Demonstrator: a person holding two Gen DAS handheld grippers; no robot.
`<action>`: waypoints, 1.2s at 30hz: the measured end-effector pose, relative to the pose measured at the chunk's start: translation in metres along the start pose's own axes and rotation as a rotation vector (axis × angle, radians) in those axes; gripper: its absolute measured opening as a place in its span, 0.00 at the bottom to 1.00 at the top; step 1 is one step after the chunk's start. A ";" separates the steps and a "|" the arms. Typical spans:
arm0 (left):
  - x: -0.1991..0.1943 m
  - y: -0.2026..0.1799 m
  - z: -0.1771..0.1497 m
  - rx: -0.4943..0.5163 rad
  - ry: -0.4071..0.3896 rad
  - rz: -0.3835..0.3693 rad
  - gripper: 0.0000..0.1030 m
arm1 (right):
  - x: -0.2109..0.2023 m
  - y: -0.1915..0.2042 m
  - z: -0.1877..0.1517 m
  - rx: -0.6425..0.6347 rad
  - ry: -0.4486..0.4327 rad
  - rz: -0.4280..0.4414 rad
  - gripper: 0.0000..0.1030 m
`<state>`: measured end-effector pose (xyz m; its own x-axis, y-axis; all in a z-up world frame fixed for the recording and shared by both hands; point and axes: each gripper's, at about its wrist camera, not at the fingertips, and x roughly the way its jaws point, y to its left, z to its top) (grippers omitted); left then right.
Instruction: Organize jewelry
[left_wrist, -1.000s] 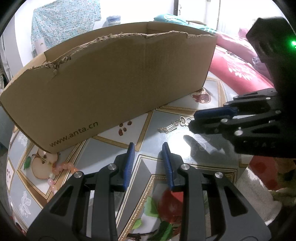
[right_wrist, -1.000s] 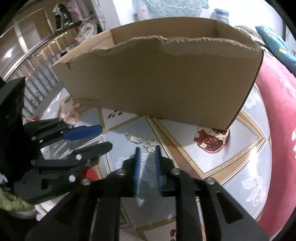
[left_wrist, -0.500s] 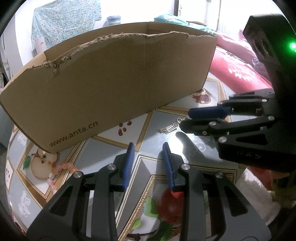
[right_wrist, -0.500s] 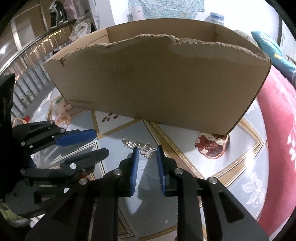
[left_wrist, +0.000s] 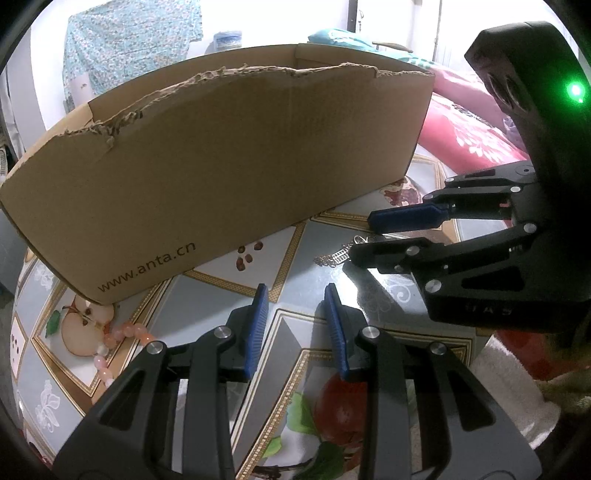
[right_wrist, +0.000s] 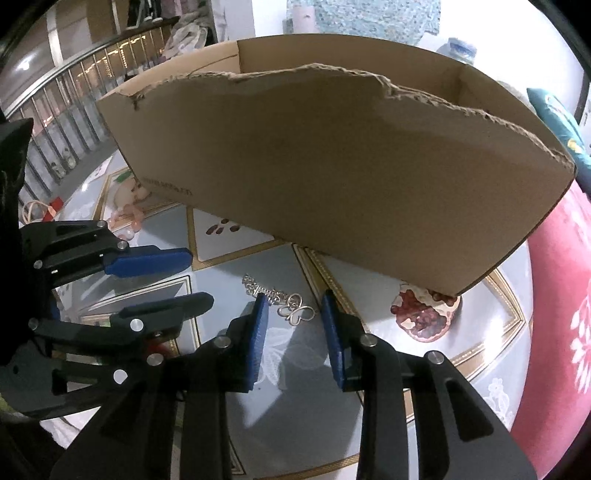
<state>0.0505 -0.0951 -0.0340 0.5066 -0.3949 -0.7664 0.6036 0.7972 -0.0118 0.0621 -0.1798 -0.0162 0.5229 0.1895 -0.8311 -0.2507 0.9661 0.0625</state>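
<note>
A thin silver chain with a butterfly pendant (right_wrist: 297, 314) lies on the fruit-patterned tablecloth in front of a torn cardboard box (right_wrist: 332, 166). My right gripper (right_wrist: 294, 297) points down at it and its jaws are closing. The pendant sits between the blue pads, which do not touch it. In the left wrist view the chain (left_wrist: 334, 256) shows just left of the right gripper (left_wrist: 364, 238). My left gripper (left_wrist: 295, 291) hovers open over the cloth, nothing between its fingers. A pink bead bracelet (left_wrist: 122, 332) lies by the box's (left_wrist: 221, 166) left corner.
A red floral cushion (right_wrist: 561, 295) borders the table on the right. A white towel (left_wrist: 517, 387) lies at the near right edge. The left gripper (right_wrist: 199, 277) stands close beside the right one. The box wall blocks the way straight ahead.
My right gripper has slid forward and rolled a little, so the pendant now lies between its tips. Its jaws stand wider than a second ago. The left gripper has kept still.
</note>
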 end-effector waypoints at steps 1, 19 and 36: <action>0.000 0.000 0.000 0.001 0.000 0.000 0.29 | 0.000 -0.001 0.000 0.006 0.002 0.002 0.21; 0.000 0.003 -0.001 -0.003 0.001 0.001 0.29 | -0.008 -0.015 -0.004 0.080 0.010 0.055 0.03; 0.003 -0.001 0.001 -0.005 0.007 0.009 0.29 | 0.004 -0.002 0.010 0.014 0.080 -0.010 0.20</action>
<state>0.0521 -0.0970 -0.0356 0.5075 -0.3849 -0.7709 0.5962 0.8028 -0.0083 0.0728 -0.1794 -0.0139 0.4583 0.1653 -0.8733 -0.2335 0.9704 0.0612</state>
